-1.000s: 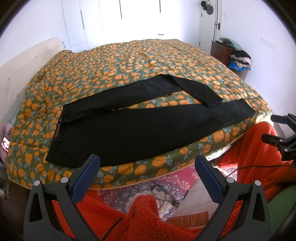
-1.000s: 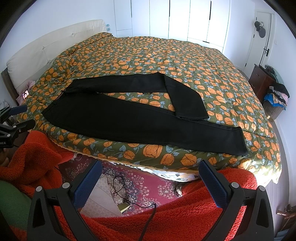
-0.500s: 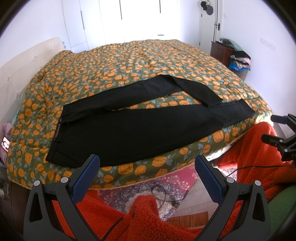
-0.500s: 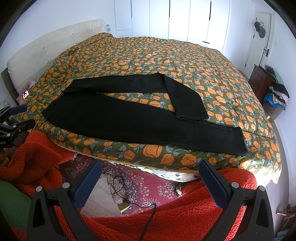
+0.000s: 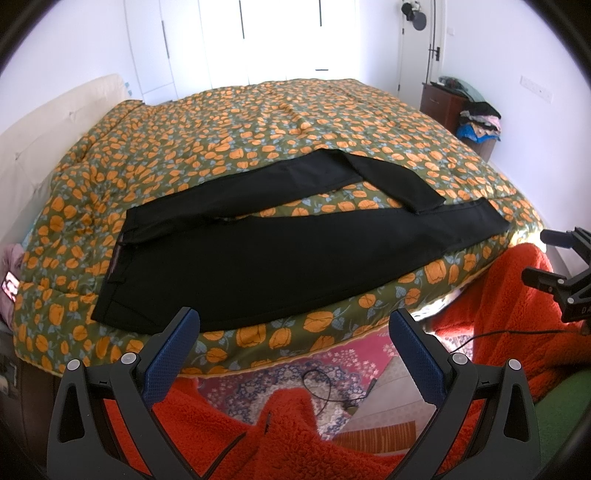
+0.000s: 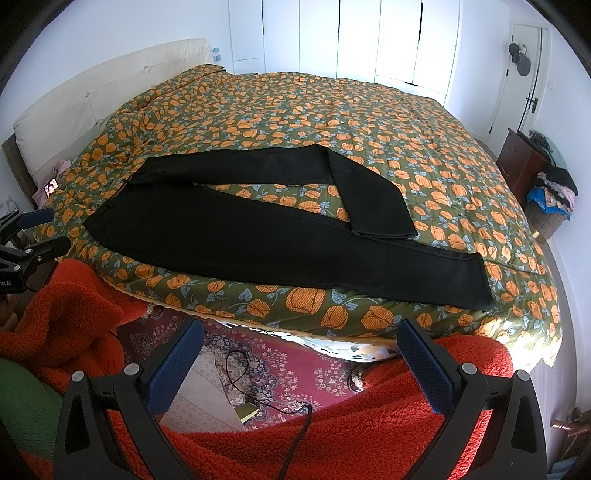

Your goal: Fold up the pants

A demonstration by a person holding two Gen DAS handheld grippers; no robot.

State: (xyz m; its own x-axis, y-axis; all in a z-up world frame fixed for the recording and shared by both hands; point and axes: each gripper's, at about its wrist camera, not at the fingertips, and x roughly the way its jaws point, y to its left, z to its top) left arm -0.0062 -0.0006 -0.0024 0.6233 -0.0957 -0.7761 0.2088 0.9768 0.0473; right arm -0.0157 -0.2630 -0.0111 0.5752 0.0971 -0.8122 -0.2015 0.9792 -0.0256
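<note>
Black pants (image 5: 280, 254) (image 6: 258, 236) lie spread on the flowered bedspread (image 5: 258, 122) (image 6: 314, 110), waistband to the left. The near leg runs straight along the bed's front edge. The far leg is bent back on itself, its hem resting near the near leg's lower part. My left gripper (image 5: 295, 354) hangs open in front of the bed, below the waist end, holding nothing. Open too and empty, my right gripper (image 6: 301, 362) sits below the hem end. Each gripper shows at the edge of the other's view: the right gripper (image 5: 554, 273) and the left gripper (image 6: 33, 240).
A person's red fleece sleeves (image 5: 280, 435) (image 6: 332, 435) fill the foreground over a patterned rug (image 6: 280, 369) with a black cable (image 6: 240, 373). A cream headboard (image 6: 85, 96) stands at the left; a wooden nightstand (image 6: 524, 162) and clothes pile (image 6: 554, 188) at the right. White wardrobes (image 6: 369, 33) line the back wall.
</note>
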